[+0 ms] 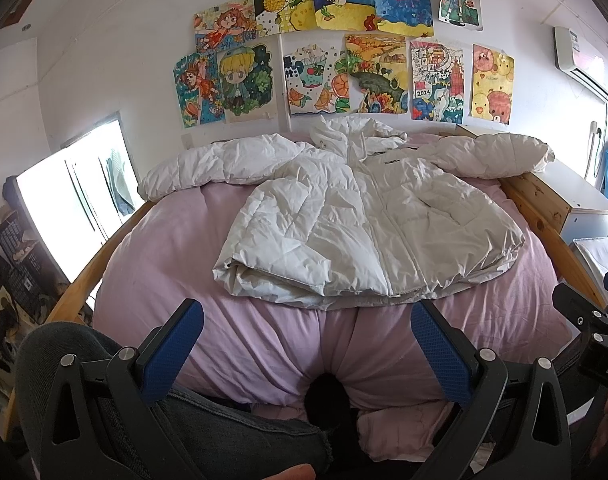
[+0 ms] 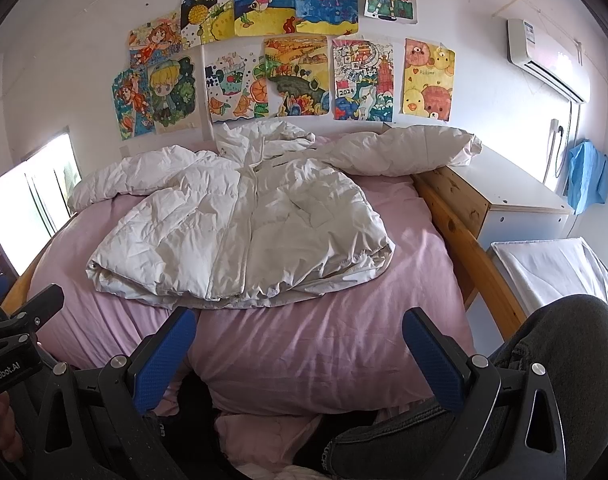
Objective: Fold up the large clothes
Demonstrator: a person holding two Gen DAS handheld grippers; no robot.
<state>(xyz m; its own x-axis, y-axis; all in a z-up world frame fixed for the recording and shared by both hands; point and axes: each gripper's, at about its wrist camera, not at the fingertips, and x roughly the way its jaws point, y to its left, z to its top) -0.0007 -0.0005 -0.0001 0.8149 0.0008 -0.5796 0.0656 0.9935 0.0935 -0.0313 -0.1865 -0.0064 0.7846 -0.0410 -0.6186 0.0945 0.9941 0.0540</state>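
On pink bed (image 1: 175, 264), white puffy coat (image 1: 368, 216) lies flat, front up, sleeves out. Left gripper (image 1: 307, 354) spread wide, holds nothing, short of coat hem. Right gripper (image 2: 299, 356) same. Coat fat, slippery: small pinch may slip, fold may puff open, sleeve may slide off bed.

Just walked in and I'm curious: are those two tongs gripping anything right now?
Left tongs: open, holding nothing, short of the puffy white quilted jacket.
Right tongs: open, holding nothing.
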